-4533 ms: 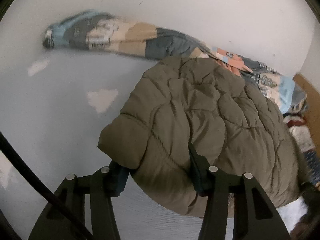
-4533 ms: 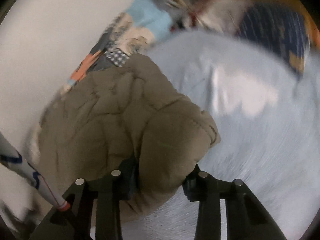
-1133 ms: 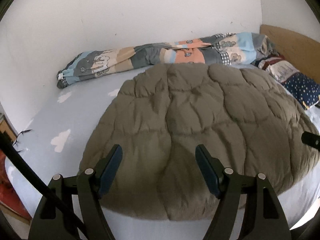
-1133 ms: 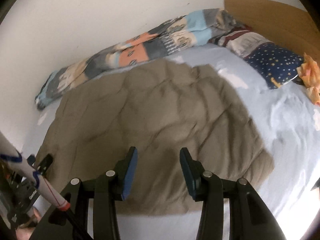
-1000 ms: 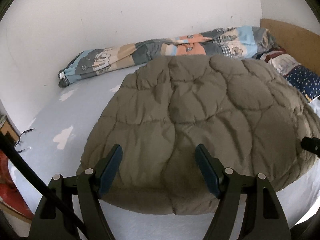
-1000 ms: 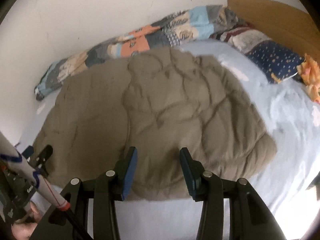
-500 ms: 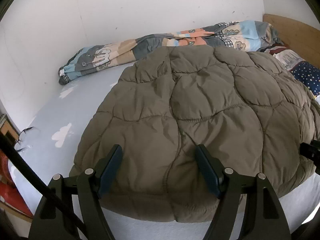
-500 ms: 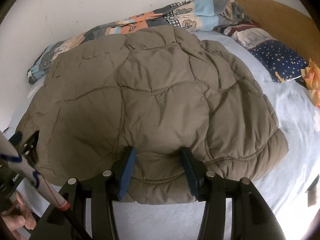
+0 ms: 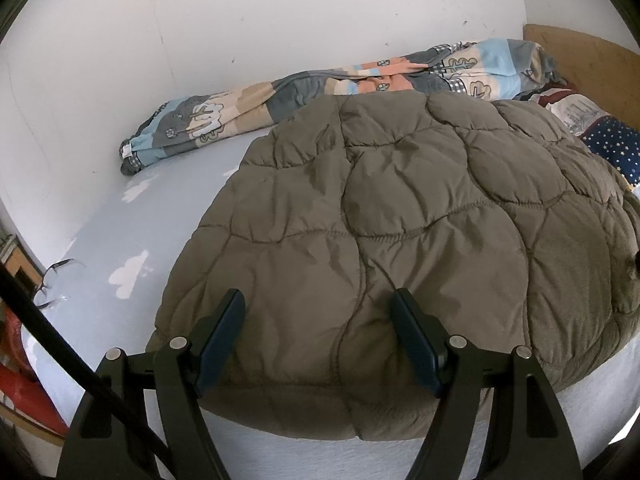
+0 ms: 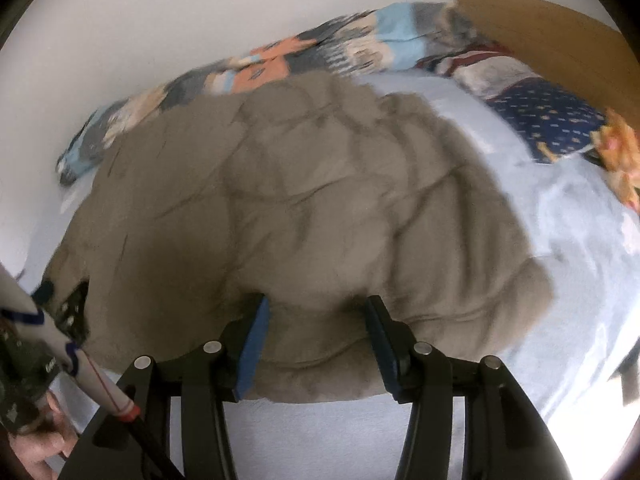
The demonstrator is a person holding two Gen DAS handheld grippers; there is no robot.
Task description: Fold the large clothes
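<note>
A large olive-brown quilted jacket (image 9: 400, 216) lies folded and spread on the pale blue bed; it also shows in the right wrist view (image 10: 304, 208). My left gripper (image 9: 318, 308) is open, its fingers straddling the jacket's near left part just above the fabric. My right gripper (image 10: 316, 316) is open at the jacket's near edge, right of the middle, with a bulge of fabric between the jaws. The left gripper's tip shows at the jacket's left edge in the right wrist view (image 10: 68, 312). Neither gripper grips the jacket.
A patchwork quilt (image 9: 320, 92) is rolled along the white wall at the back. Pillows, one navy with stars (image 10: 548, 120), and an orange cloth (image 10: 620, 152) lie by the wooden headboard (image 10: 552, 36). Eyeglasses (image 9: 56, 280) sit at the bed's left edge.
Both grippers let go of the jacket, which now lies flat. Over the last second both moved in toward its near edge; the right one has just pulled back a little.
</note>
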